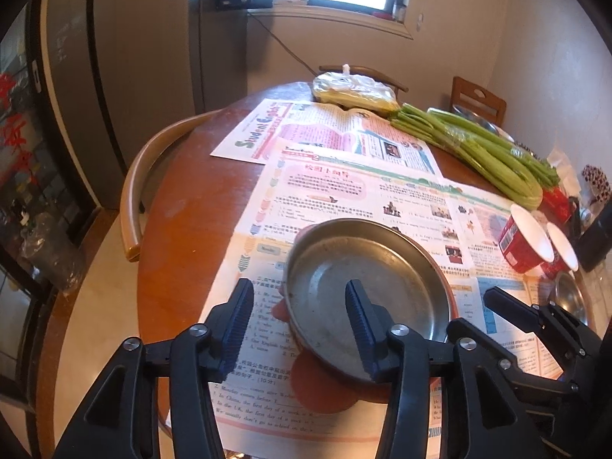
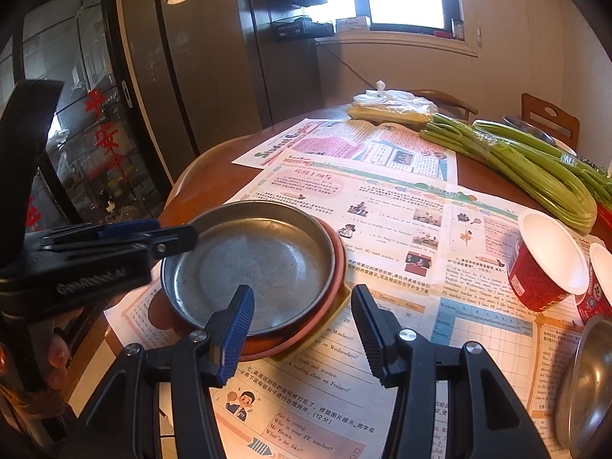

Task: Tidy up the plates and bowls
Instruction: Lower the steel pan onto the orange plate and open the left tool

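A worn metal plate [image 1: 367, 287] [image 2: 260, 264] sits nested in an orange plate [image 1: 321, 386] [image 2: 338, 267], with a yellow piece [image 2: 329, 319] under their near edge. My left gripper [image 1: 300, 317] is open and straddles the metal plate's left rim: one finger hangs over the plate's inside, the other stays outside, and neither pad presses on it. The right wrist view shows the left gripper [image 2: 168, 235] from the side at that rim. My right gripper [image 2: 302, 325] is open over the stack's near right edge, and its tip [image 1: 493, 294] stands just off the plate.
Newspapers [image 2: 382, 229] cover the round wooden table. Two red paper cups [image 2: 547, 260] and a steel bowl [image 2: 589, 382] stand at the right. Celery [image 1: 489, 153] and a plastic bag [image 1: 352, 91] lie farther back. A chair back [image 1: 153, 176] curves along the left edge.
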`<state>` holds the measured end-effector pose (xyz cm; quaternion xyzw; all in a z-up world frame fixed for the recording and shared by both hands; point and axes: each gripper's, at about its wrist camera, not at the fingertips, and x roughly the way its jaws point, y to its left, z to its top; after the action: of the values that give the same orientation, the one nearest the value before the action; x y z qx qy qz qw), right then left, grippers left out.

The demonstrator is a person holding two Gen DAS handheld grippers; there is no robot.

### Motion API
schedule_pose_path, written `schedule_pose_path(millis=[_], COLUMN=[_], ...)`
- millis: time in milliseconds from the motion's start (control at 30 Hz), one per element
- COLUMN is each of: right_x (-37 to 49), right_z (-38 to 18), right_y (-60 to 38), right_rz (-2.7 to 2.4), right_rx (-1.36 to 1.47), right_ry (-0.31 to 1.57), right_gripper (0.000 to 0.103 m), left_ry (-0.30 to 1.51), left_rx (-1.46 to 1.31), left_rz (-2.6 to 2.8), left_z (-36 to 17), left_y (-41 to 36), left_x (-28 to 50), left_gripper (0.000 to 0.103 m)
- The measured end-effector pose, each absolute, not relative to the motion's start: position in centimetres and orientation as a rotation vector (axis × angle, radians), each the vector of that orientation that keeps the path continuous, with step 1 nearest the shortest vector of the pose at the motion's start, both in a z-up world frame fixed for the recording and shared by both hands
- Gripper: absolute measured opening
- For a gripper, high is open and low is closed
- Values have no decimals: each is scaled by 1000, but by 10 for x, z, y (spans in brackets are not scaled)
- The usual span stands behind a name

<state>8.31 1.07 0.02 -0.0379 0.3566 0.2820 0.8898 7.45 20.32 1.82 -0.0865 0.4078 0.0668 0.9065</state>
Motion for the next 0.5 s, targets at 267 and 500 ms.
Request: schedule_pose_path(millis=[267,500], right_x=[90,98], right_z=[0,-12], right_y=[-5,-7], right_rz=[552,556], right_rx=[-11,31], right_ry=[766,830], right_gripper=[54,54], left_ry=[899,954], left_rx=[-431,-514], left_rz=[37,10], left_z=[-2,-25], left_y=[235,237], left_x=[70,73], left_gripper=[64,65])
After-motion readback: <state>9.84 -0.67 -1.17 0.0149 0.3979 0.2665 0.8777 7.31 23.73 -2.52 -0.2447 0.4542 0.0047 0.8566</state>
